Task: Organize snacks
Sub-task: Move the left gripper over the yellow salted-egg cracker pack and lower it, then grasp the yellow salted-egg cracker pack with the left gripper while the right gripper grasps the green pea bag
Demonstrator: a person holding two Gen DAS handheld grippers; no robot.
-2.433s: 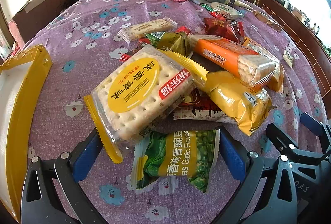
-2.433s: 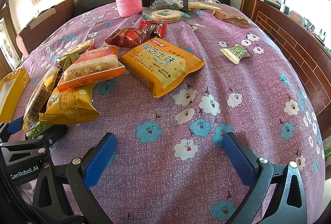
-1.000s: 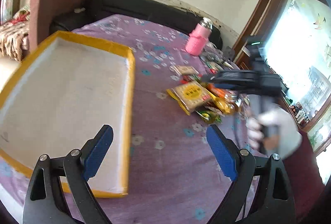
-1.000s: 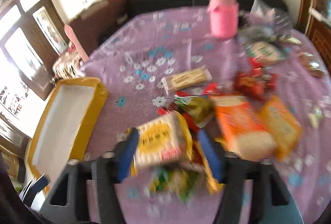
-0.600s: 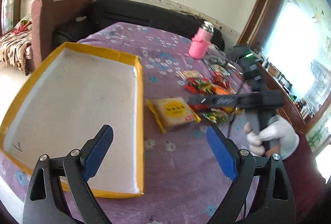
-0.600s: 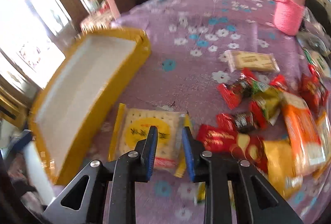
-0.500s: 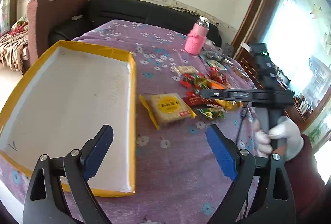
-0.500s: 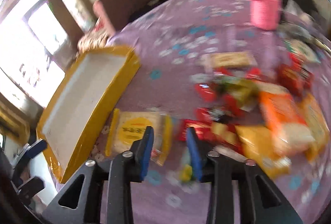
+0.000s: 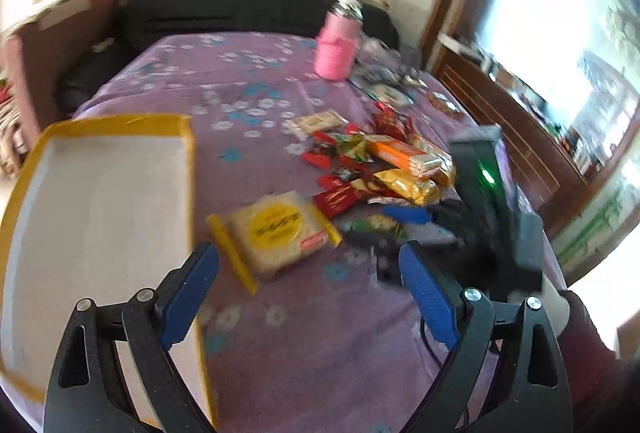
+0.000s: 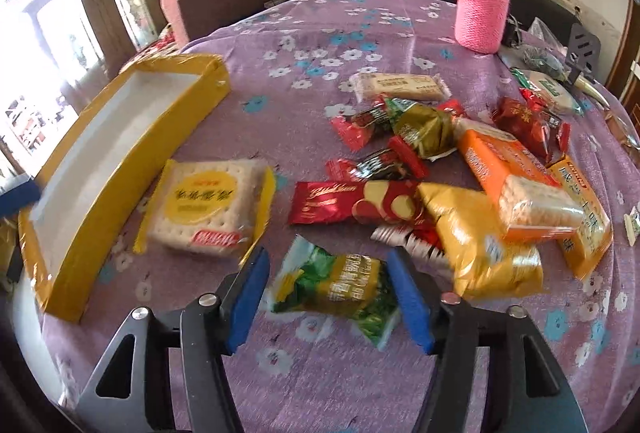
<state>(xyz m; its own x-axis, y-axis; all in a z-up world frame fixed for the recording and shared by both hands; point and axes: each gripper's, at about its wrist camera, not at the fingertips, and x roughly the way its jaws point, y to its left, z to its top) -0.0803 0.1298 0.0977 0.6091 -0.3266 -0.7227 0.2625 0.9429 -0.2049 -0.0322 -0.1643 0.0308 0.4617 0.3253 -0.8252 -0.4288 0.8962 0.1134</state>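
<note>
My right gripper [image 10: 328, 261] hangs low over a green pea packet [image 10: 340, 285]. Its jaws are opening; the packet lies between the blue pads, which do not press it. A cracker pack with a yellow round label [image 10: 204, 201] lies flat beside the yellow-rimmed white tray [image 10: 132, 161]. The snack pile holds a red packet [image 10: 352, 201], a yellow packet [image 10: 480, 241] and an orange cracker pack [image 10: 508, 177]. My left gripper [image 9: 308, 253] is open and holds nothing; it hovers just short of the cracker pack [image 9: 280, 233], with the tray [image 9: 120, 121] to its left.
A pink knit-covered bottle [image 10: 482, 13] stands at the table's far side, with more wrappers and a black stand to its right. A purple flowered cloth [image 9: 304, 353] covers the table. A gloved hand [image 9: 556, 309] holds the right gripper's black body [image 9: 492, 193]. A dark sofa runs behind.
The right gripper left the cracker pack beside the tray, moved over the green pea packet and spread its jaws wider. The left gripper's view swung from the tray toward the snacks.
</note>
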